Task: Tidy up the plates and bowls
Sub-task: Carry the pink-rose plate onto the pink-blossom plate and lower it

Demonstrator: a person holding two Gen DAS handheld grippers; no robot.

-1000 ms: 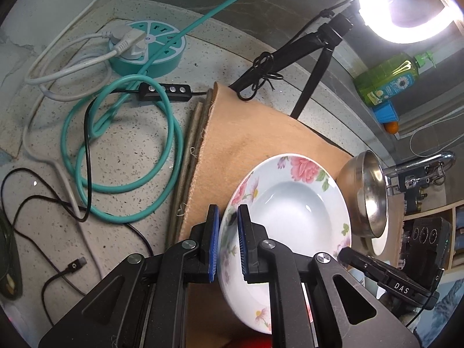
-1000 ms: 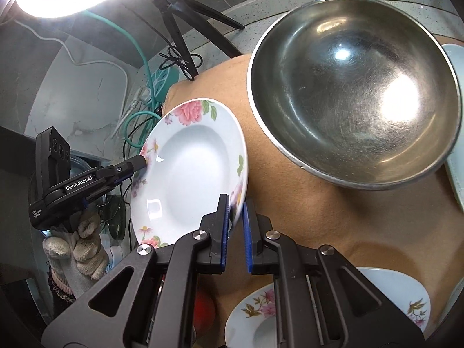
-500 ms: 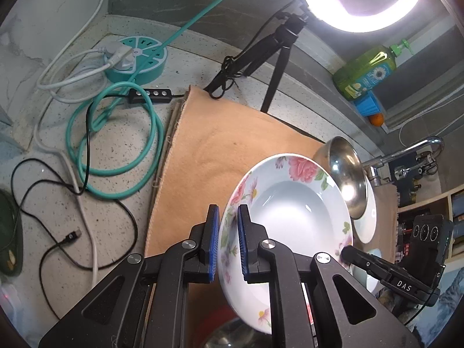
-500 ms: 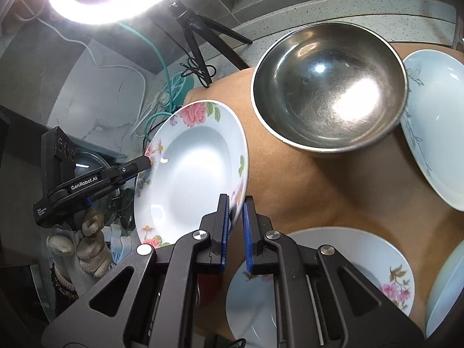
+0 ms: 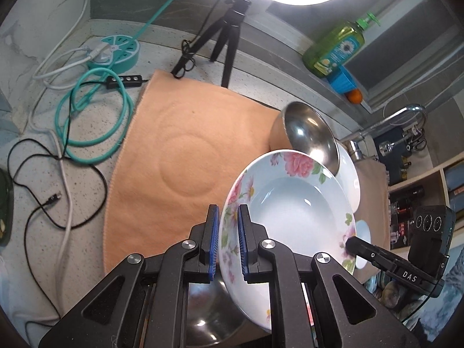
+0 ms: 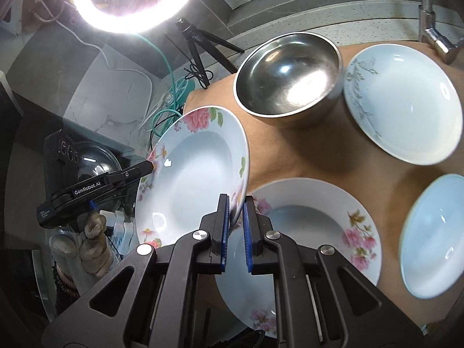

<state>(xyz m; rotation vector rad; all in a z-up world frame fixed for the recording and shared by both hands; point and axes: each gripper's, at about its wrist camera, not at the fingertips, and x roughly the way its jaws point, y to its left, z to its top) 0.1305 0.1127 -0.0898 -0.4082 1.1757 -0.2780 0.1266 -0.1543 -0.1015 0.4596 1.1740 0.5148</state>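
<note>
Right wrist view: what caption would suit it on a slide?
Both grippers, right and left, hold a rose-patterned plate tilted above an orange cloth set with dishes.

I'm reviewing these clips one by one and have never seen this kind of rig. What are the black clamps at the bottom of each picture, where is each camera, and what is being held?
No robot arm here: a person holds a two-finger tool in each hand. Each picture comes from a fisheye camera on one tool, looking along its blue-padded fingers.

The left hand-held gripper and the right hand-held gripper each pinch an opposite rim of the same rose-patterned deep plate, held tilted above the orange cloth; each also appears at the far rim in the other's view.

On the cloth lie a steel bowl, a grey-patterned white plate, another rose-patterned plate and a plain pale plate. A ring light, cables and a dish soap bottle stand around.
</note>
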